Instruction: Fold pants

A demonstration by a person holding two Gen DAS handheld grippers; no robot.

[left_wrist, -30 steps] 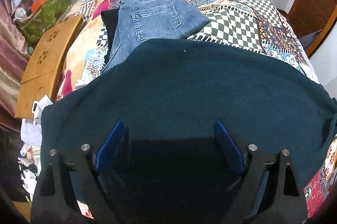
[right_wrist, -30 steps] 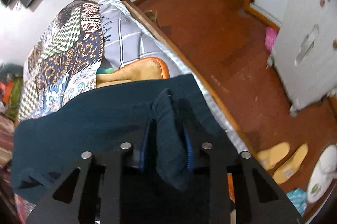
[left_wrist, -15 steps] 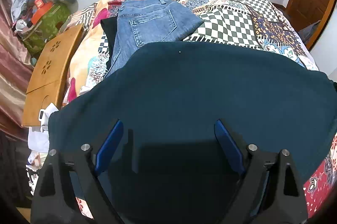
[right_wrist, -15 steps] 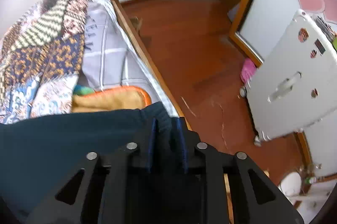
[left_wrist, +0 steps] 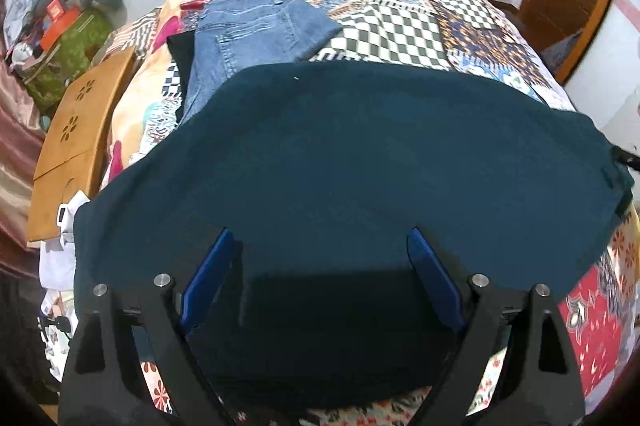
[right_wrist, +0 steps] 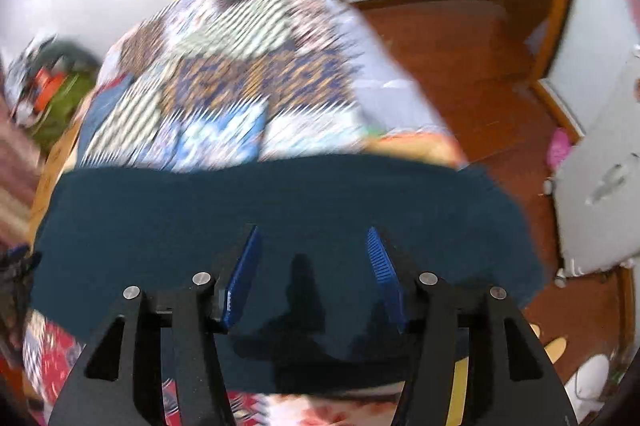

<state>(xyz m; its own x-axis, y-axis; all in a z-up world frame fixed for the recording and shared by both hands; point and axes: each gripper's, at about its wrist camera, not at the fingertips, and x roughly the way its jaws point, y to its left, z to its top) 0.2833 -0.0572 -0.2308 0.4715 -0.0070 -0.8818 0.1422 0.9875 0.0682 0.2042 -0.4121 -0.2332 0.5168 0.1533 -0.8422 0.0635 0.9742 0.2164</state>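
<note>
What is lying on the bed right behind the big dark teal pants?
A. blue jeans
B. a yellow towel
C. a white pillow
A: folded blue jeans lie on the patchwork bedspread just beyond the far edge of the dark teal pants.

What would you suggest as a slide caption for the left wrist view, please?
Open left gripper above teal pants spread on a patchwork quilt.

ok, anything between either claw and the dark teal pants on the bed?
Nothing visible. The dark teal fabric pants lie spread flat on the patchwork quilt directly under the open left claw, with bare cloth between its jaws. The right claw has just been opening and nothing is gripped; the folded blue jeans sit beyond the far edge.
</note>
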